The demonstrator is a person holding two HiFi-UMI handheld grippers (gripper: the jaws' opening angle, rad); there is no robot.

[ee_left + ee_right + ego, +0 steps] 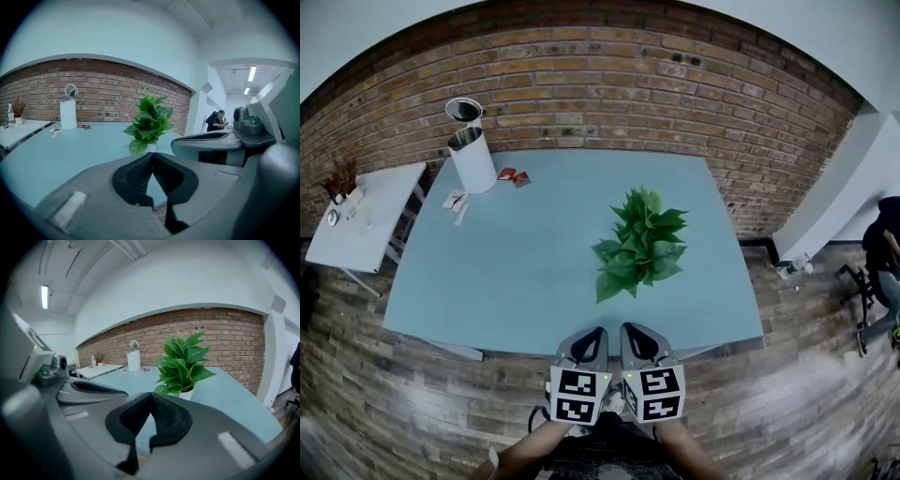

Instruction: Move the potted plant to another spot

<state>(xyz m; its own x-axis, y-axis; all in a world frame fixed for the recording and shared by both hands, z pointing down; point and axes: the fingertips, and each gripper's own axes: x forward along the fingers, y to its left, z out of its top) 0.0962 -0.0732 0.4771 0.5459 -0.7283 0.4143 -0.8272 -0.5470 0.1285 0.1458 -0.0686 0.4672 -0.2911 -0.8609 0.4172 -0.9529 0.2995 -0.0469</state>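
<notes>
The potted plant (pixel 639 244), a bushy green plant with broad leaves in a small white pot, stands upright on the light blue rectangular table (pixel 516 272). It is on the right half of this table, about midway between the far edge and the near edge. Nothing touches it.

The left gripper (pixel 592 332) and the right gripper (pixel 630 330), both grey with a black-and-white marker cube, hang side by side just at the near edge of the table, well apart from the plant. In the left gripper view the black ribbed pads (pixel 140 171) are pressed together at the tips and they grasp nothing. In the right gripper view the pads (pixel 166 416) are also clenched on each other, with nothing between them.

At the far left corner of the table stands a white cylindrical container (pixel 472 157) with a round lid raised up. Two small red packets (pixel 514 175) lie on the table just beside it. A small white side table (pixel 366 216) stands past the left edge of the table, and a red brick wall (pixel 609 84) runs behind its far edge.
</notes>
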